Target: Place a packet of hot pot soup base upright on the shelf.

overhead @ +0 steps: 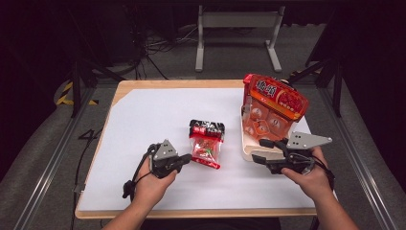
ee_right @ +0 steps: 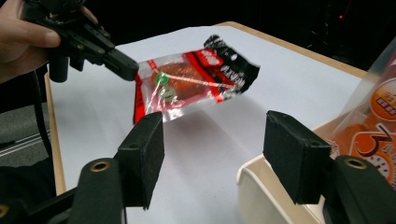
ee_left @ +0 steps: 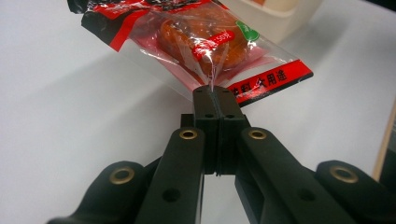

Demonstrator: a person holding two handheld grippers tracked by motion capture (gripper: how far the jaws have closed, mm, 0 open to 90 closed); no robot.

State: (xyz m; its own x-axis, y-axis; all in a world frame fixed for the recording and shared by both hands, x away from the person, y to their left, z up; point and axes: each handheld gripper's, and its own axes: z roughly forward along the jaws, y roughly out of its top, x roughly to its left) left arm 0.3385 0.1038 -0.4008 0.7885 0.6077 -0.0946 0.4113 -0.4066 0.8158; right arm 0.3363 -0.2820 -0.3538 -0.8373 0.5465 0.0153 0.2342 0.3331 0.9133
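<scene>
A clear snack packet (overhead: 206, 143) with red and black ends holds an orange-brown piece. My left gripper (overhead: 188, 158) is shut on its near side seam and holds it tilted just above the white sheet. In the left gripper view the jaws (ee_left: 212, 93) meet on the clear film of the packet (ee_left: 201, 42). My right gripper (overhead: 262, 151) stands open with nothing between its pads, right at the near left corner of a white bin (overhead: 247, 143). The right gripper view has the packet (ee_right: 191, 84) and the left gripper (ee_right: 123, 65) beyond my own open gripper (ee_right: 215, 140).
A large orange bag of snacks (overhead: 273, 105) stands in the white bin at the right of the table. The bin's rim (ee_right: 261, 186) lies just under my right jaw, with the bag (ee_right: 373, 126) beside it. A white sheet (overhead: 158, 120) covers the wooden table.
</scene>
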